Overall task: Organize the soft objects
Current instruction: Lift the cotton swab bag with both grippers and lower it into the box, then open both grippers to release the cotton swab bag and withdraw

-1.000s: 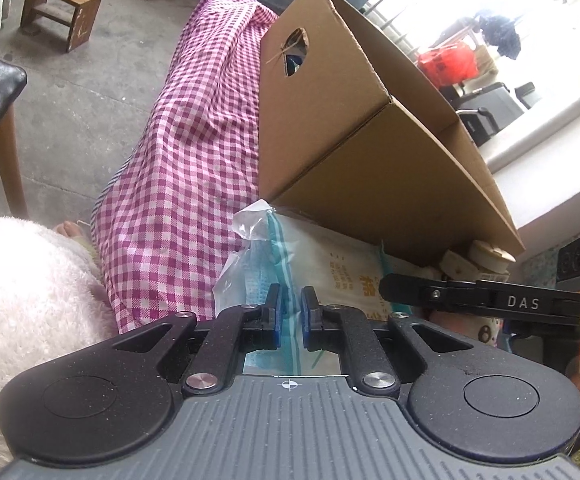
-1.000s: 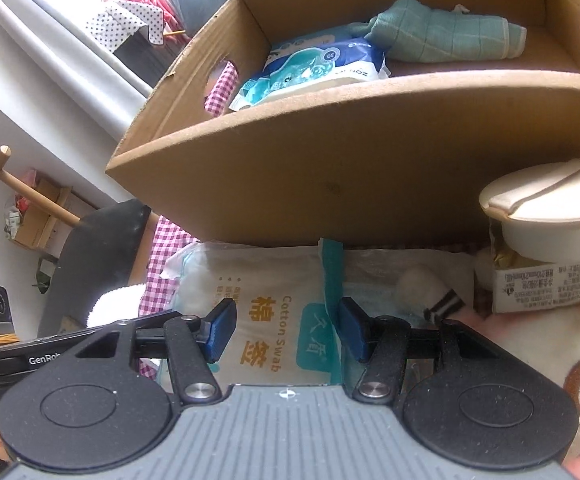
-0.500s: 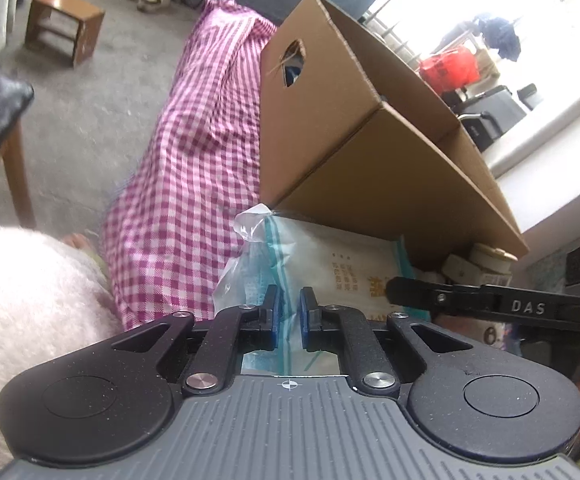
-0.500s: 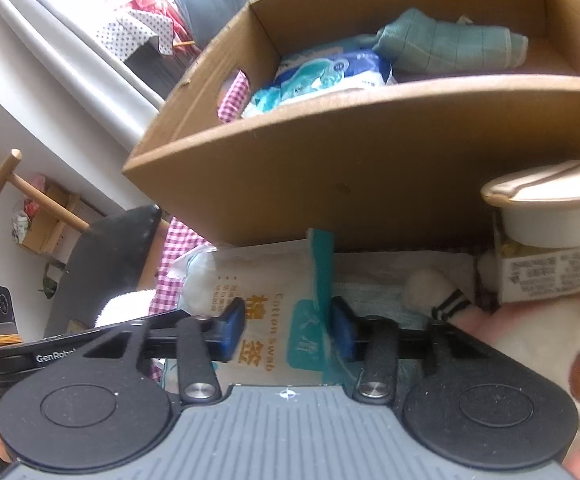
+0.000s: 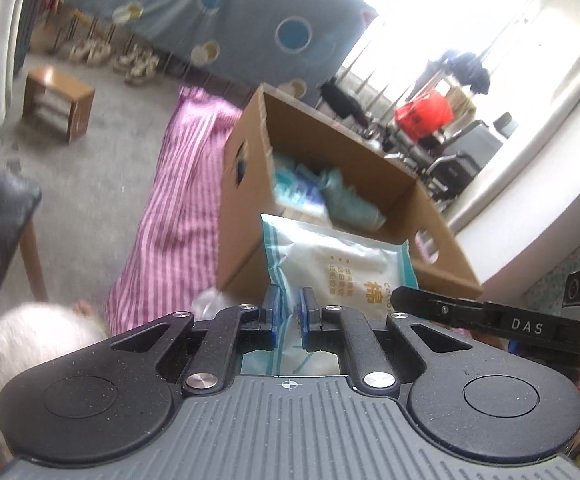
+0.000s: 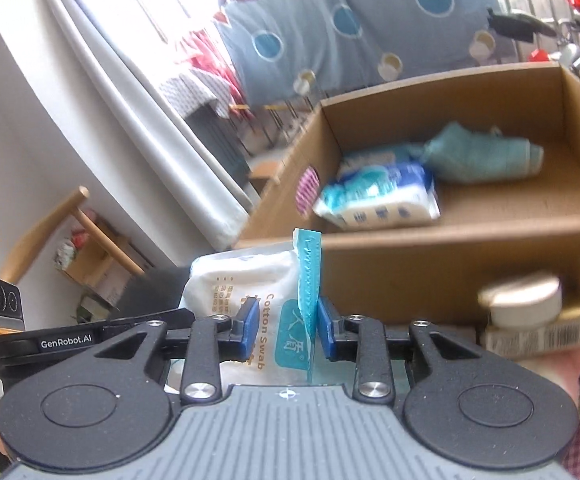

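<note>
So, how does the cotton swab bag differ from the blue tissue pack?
The cotton swab bag is held upright before the cardboard box; the tissue pack lies flat inside. The bag is mostly white with orange print; the pack is blue and white. Both are soft plastic packages.

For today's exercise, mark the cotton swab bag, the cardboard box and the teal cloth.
cotton swab bag (image 6: pixel 246 280), right wrist view, white front panel.
cardboard box (image 6: pixel 430 276), right wrist view, near wall.
teal cloth (image 6: pixel 486 158), right wrist view, middle fold.

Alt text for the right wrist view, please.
The right gripper, jaws closing, holds a cotton swab bag between its blue pads in front of an open cardboard box. Inside lie a tissue pack and a teal cloth.
</note>
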The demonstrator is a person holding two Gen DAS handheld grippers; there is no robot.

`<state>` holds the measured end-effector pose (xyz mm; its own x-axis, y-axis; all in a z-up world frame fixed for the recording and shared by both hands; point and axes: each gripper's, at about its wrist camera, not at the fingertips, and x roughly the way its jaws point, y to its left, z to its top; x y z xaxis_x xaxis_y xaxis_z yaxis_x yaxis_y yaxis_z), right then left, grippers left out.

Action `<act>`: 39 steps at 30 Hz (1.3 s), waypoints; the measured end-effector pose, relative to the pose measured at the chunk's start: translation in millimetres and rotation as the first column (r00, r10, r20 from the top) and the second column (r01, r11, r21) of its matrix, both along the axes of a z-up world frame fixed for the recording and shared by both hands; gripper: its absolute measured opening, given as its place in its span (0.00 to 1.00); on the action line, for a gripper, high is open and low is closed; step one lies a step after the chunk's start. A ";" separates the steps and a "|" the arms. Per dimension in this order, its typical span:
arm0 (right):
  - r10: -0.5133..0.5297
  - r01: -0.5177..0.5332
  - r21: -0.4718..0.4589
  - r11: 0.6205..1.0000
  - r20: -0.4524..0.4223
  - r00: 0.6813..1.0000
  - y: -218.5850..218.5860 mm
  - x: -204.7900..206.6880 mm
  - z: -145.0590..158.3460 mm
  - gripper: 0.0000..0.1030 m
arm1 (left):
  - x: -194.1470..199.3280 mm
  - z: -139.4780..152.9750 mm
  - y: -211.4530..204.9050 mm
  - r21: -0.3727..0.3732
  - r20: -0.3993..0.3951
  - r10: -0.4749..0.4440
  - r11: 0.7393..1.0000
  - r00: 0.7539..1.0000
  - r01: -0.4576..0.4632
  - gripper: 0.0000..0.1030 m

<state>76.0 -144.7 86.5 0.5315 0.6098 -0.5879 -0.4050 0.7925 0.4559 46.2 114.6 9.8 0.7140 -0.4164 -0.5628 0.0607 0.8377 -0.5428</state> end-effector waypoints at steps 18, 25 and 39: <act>0.015 -0.014 0.015 1.000 -0.124 0.992 -40.7 161.6 14.5 0.33 | 131.4 35.6 -43.0 0.103 0.054 -0.072 0.992 0.996 0.066 0.08; 0.083 -0.107 -0.033 0.994 -0.435 0.897 -30.0 207.8 -56.3 0.32 | 155.1 1.3 -43.1 0.137 -0.112 -0.103 0.984 0.988 0.118 0.13; 0.101 -0.178 -0.156 0.972 -0.407 0.908 -9.6 212.9 -32.7 0.38 | 111.3 27.1 -19.7 0.087 0.006 -0.062 0.994 0.998 0.061 0.75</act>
